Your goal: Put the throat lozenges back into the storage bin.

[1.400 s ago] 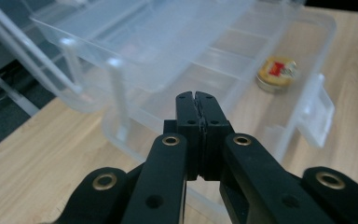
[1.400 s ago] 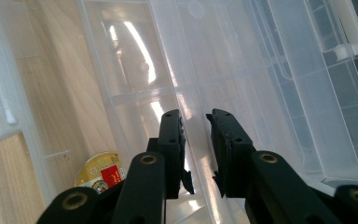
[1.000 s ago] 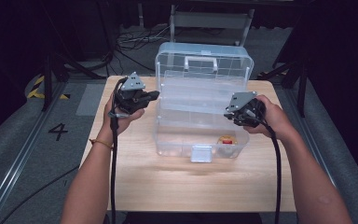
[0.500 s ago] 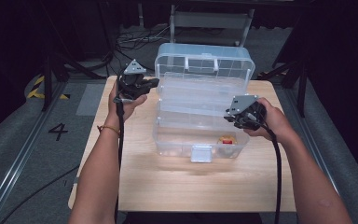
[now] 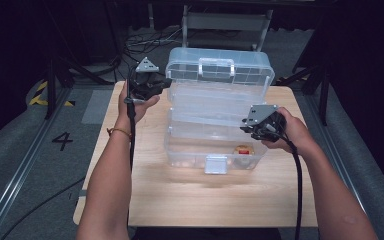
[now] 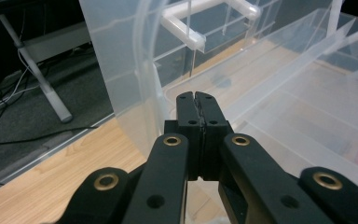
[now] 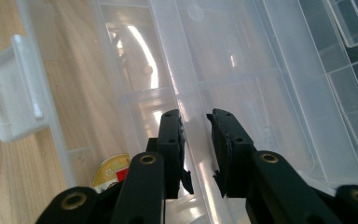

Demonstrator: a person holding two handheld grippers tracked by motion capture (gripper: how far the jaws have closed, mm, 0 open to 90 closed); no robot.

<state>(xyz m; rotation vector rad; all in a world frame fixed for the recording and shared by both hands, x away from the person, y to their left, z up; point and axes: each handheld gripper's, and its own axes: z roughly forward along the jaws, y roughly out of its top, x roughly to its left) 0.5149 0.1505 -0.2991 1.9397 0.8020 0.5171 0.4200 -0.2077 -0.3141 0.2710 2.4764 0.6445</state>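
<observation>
While the clear toolbox (image 5: 215, 120) at the tabletop's middle stands lid-raised and trays spread, the left gripper (image 6: 196, 100), jaws pressed together on nothing, nears the lid's edge and the right gripper (image 7: 193, 121), slightly parted, straddles a tray rim ungripped, leaving work inside undone.

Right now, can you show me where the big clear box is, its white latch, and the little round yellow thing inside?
Clear box (image 5: 219, 102), high view, on its folded-out trays.
White latch (image 5: 215, 164), high view, middle of the flap at the front.
Round yellow thing (image 5: 242, 149), high view, on its top, inside the bottom of the box.
</observation>
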